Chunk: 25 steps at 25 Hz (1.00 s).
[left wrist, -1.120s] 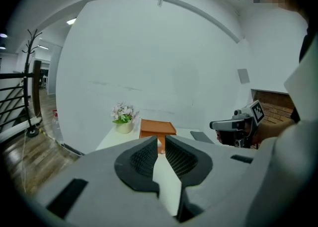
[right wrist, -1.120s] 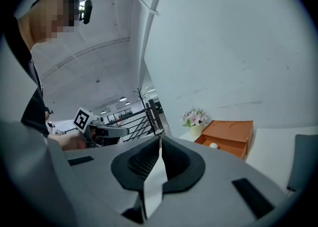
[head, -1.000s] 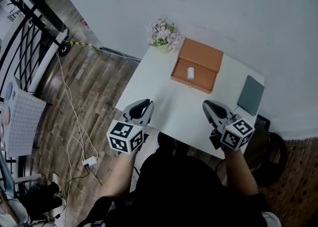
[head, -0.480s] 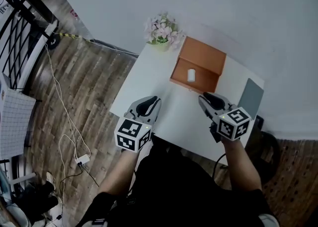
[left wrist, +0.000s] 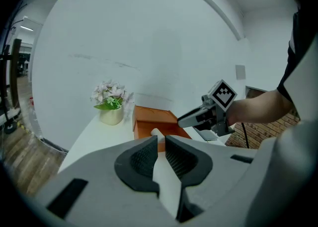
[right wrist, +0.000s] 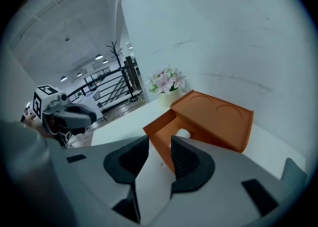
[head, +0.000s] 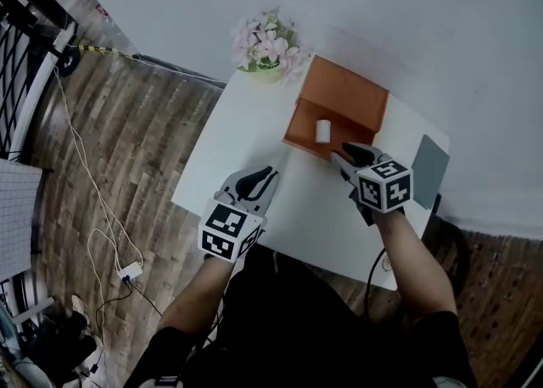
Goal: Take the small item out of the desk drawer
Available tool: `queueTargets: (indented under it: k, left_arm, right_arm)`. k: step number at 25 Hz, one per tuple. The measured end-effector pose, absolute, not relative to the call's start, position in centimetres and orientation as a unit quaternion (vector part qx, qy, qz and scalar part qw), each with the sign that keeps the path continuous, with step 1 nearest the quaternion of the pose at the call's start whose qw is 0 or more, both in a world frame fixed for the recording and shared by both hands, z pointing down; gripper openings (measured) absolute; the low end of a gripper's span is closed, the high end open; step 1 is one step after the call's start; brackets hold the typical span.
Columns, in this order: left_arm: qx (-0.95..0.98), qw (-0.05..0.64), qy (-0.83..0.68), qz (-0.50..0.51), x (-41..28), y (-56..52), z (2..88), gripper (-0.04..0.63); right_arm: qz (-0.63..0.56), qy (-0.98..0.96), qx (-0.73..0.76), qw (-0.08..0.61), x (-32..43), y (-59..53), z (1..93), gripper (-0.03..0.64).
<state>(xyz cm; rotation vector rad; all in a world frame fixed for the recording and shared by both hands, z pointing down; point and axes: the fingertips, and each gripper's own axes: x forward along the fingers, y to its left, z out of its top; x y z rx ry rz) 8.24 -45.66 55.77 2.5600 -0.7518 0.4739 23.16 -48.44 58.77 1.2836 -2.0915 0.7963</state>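
Right gripper (head: 346, 155) dropped in on the orange drawer (head: 304, 126), jaws parting as it came.

Both hands had come forward over the white worktop (head: 254, 123) since a second ago, but the right one did the real travelling: its tips now sat just at the drawer's front edge, jaws spread a fair way with nothing between the pads yet. The small item (head: 323, 131), a white cylinder, lay untouched inside the already pulled-out drawer, just beyond those tips. The left gripper (head: 257, 182) had crept closer too, though it stayed well short of the drawer, jaws only narrowly apart and empty. To my eye that was the reach set up, and the pick still to come.
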Motion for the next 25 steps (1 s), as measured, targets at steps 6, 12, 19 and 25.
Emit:
queueTargets:
  k: [6, 12, 19, 25]
  left_arm:
    - [0.922, 0.221, -0.264, 0.175, 8.3, -47.7, 56.9, 0.055]
    - [0.915, 0.24, -0.281, 0.162, 6.7, -49.6, 56.3, 0.055]
    - [0.908, 0.242, -0.306, 0.149, 4.4, -50.3, 55.2, 0.055]
    - [0.9, 0.251, -0.327, 0.145, 2.6, -49.6, 54.8, 0.055]
  right_arm:
    - [0.352, -0.736, 0.495, 0.299, 25.1, -52.3, 64.0, 0.173]
    - [0.39, -0.708, 0.492, 0.324, 25.6, -54.2, 67.2, 0.186]
    - [0.405, -0.689, 0.484, 0.357, 25.0, -55.3, 69.2, 0.192]
    - [0.433, -0.682, 0.465, 0.363, 23.1, -55.5, 70.5, 0.201]
